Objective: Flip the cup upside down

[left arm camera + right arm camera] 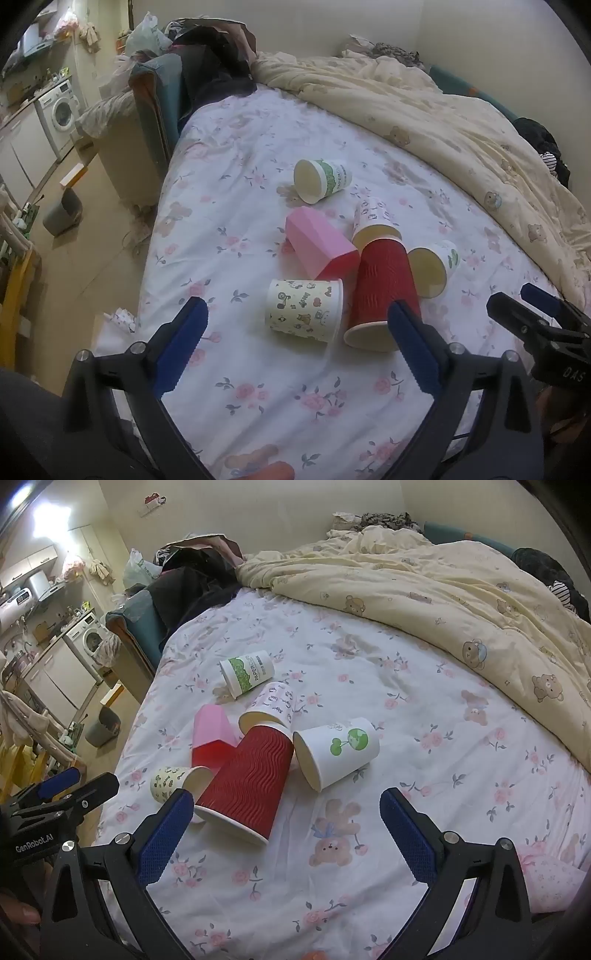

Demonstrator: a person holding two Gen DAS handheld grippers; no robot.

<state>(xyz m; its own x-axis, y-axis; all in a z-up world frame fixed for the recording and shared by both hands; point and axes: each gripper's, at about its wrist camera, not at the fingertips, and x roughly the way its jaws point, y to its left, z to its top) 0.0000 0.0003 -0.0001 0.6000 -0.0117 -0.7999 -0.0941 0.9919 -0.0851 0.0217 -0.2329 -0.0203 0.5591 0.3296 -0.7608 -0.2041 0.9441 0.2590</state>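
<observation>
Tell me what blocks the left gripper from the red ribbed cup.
Nothing visible does. The left gripper is open above the bed sheet, and the red ribbed cup lies on its side just ahead. The cartoon-print cup lies beside it, not in front.

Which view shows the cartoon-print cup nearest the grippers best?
Left wrist: the cartoon-print cup lies on its side in full view, print clear. In the right wrist view the red ribbed cup and a finger hide most of it.
</observation>
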